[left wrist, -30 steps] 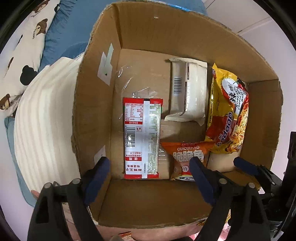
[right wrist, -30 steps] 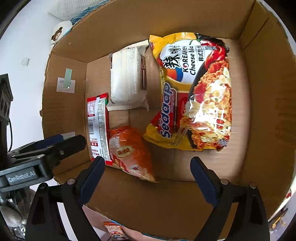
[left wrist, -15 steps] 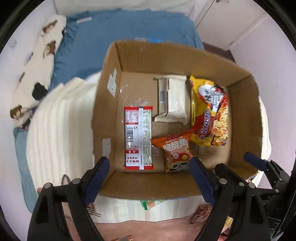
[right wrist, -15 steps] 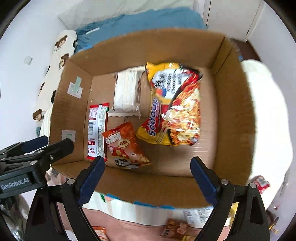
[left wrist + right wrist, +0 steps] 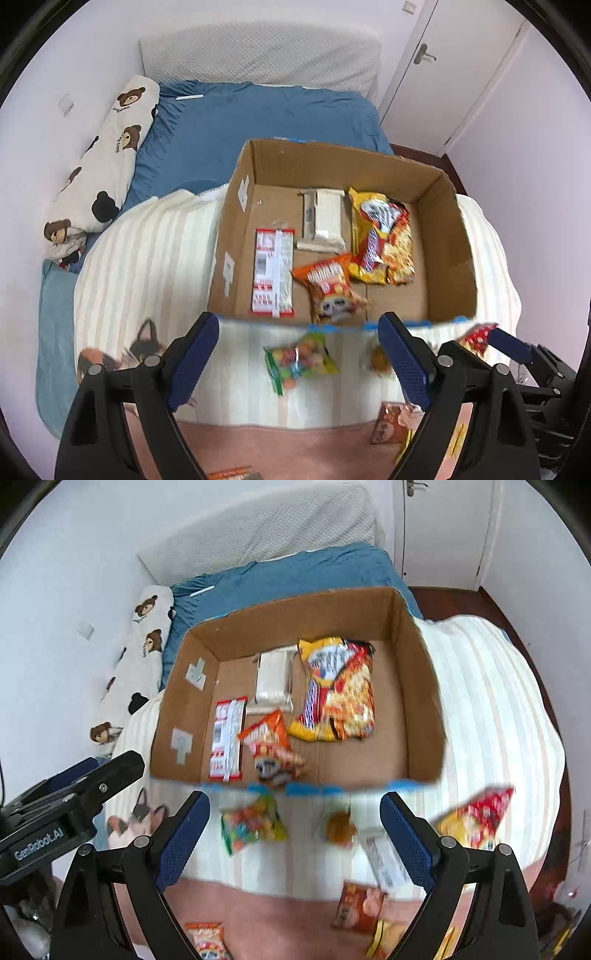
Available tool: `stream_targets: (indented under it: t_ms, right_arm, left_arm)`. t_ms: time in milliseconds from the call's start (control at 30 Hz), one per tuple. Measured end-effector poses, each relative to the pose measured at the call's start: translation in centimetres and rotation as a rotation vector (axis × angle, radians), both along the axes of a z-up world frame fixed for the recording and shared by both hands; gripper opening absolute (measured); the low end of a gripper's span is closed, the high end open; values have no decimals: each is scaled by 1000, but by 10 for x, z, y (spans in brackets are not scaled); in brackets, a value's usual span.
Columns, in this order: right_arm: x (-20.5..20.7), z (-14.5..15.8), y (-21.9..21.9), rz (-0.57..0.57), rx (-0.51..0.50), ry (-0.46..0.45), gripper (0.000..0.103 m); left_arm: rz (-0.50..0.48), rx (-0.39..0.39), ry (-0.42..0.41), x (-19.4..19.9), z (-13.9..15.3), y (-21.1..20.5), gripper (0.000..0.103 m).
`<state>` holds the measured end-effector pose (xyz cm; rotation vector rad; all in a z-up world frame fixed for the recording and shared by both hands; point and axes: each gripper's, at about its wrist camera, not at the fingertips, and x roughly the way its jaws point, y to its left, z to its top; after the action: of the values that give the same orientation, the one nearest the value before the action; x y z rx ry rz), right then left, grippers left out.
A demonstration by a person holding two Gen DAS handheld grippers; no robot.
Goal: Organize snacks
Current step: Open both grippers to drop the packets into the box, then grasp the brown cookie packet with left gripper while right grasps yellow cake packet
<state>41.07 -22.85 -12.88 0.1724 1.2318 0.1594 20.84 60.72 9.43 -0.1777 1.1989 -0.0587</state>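
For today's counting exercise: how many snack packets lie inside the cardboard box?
4. A red-and-white packet at the left, an orange packet beside it, a white packet behind, and a yellow noodle packet at the right. None seems hidden.

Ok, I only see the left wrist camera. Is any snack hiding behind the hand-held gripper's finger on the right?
Observer: Yes. The right wrist view shows a long white packet lying on the striped blanket there.
Operator: And the red thing peeking out beside it?
Observer: In that view it shows whole: a red-and-yellow snack bag on the blanket, outside the cardboard box.
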Motion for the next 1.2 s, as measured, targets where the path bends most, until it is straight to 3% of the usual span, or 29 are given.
stream_targets:
  t_ms: [167,333,500,600,800,900,967,1033,1200]
  right_arm:
    - [-53,-13,-38,-59,20,43,96]
    - [-109,-57,-94,-182,45,156,96]
    - [-171,-111,-163,-493,238,267,96]
    - [-209,-151,-190,-702,414,335,96]
    - [-225,-201,-194,-868,536,366,95]
    - [-218,-220,-190,-899,487,382,77]
    - [-214,-221,-188,-872,427,380,73]
    - [-204,-210,-183,-762,326,352,65]
    - [-172,-185,-173,-457,20,303,64]
  left_arm:
    - [-19,-38,33,-49,-15,-11,88]
    - [-51,-57,124,-90,-53,-34,88]
    - [-90,-62,215,-114,-91,-64,88]
    - [-123,-46,247,-121,-106,-83,88]
    - [-192,6,282,-127,-128,-115,88]
    - [-218,27,300,-124,-136,-126,88]
    - [-233,36,305,-121,-141,-132,88]
    - [-251,35,312,-118,-147,-140,88]
    - [-308,0,362,-107,-170,-164,88]
